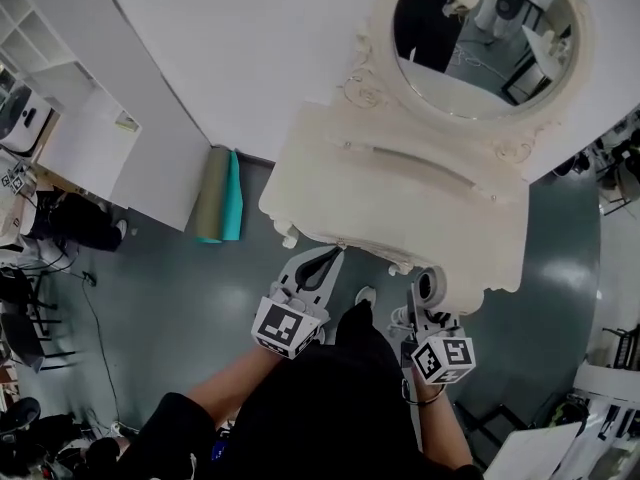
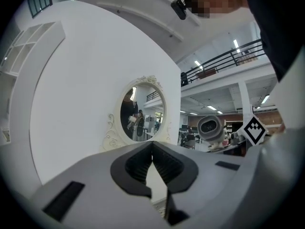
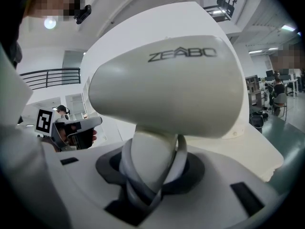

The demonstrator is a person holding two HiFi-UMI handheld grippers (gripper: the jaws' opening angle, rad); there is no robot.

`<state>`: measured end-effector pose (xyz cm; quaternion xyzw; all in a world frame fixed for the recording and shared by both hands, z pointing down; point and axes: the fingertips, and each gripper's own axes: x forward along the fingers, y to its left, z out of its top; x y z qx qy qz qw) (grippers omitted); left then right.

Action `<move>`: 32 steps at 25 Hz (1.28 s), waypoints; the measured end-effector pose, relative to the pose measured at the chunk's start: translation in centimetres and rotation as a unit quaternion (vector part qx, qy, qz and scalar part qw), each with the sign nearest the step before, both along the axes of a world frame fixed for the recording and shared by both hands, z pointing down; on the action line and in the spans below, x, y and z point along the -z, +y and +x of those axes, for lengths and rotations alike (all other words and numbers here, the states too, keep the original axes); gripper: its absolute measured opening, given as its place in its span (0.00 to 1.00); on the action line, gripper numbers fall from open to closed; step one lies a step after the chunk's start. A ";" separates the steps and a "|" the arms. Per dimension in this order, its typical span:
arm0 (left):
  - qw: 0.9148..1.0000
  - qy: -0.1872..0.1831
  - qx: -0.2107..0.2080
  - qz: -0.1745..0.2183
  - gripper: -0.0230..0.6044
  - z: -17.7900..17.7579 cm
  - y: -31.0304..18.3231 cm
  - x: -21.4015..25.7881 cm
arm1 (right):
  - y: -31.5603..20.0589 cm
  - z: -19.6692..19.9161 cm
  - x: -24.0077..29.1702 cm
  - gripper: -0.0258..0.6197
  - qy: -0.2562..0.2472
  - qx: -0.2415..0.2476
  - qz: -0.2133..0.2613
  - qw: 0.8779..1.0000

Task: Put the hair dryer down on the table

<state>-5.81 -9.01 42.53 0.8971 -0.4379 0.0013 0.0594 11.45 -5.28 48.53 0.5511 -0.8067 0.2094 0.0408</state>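
Note:
A cream hair dryer (image 3: pixel 167 85) fills the right gripper view, its handle wedged between the jaws of my right gripper (image 3: pixel 152 168), which is shut on it. In the head view the hair dryer (image 1: pixel 431 287) points its nozzle up, held by the right gripper (image 1: pixel 428 316) just off the front right corner of the cream dressing table (image 1: pixel 400 198). My left gripper (image 1: pixel 316 268) hovers at the table's front edge, its jaws shut with nothing between them. From the left gripper (image 2: pixel 152 149) the hair dryer (image 2: pixel 211 128) shows to the right.
An oval mirror (image 1: pixel 480 38) in an ornate frame stands at the back of the table against a white wall. Rolled olive and teal mats (image 1: pixel 220 193) lean at the wall to the left. White shelving (image 1: pixel 60 98) and chairs fill the far left, on a grey floor (image 1: pixel 170 298).

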 end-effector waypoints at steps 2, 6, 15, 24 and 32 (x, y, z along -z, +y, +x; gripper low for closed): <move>1.000 -0.002 0.000 0.001 0.06 1.3 -1.5 -0.1 | -1.7 0.6 -0.6 0.29 -0.003 0.006 -0.010 1.000; 1.000 0.005 0.012 -0.005 0.06 3.9 -4.5 -0.5 | -5.3 2.1 -1.8 0.29 -0.007 0.024 -0.030 0.999; 1.000 -0.002 0.026 -0.002 0.06 9.7 -9.8 -1.5 | -13.2 6.6 -5.1 0.29 -0.009 0.061 -0.060 0.996; 0.999 0.000 0.043 0.002 0.06 11.1 -13.1 -2.0 | -17.6 7.7 -8.8 0.29 0.009 0.093 -0.106 0.990; 0.998 -0.007 0.051 -0.026 0.06 10.9 -13.8 -5.0 | -20.6 7.5 -14.4 0.29 0.047 0.126 -0.156 0.979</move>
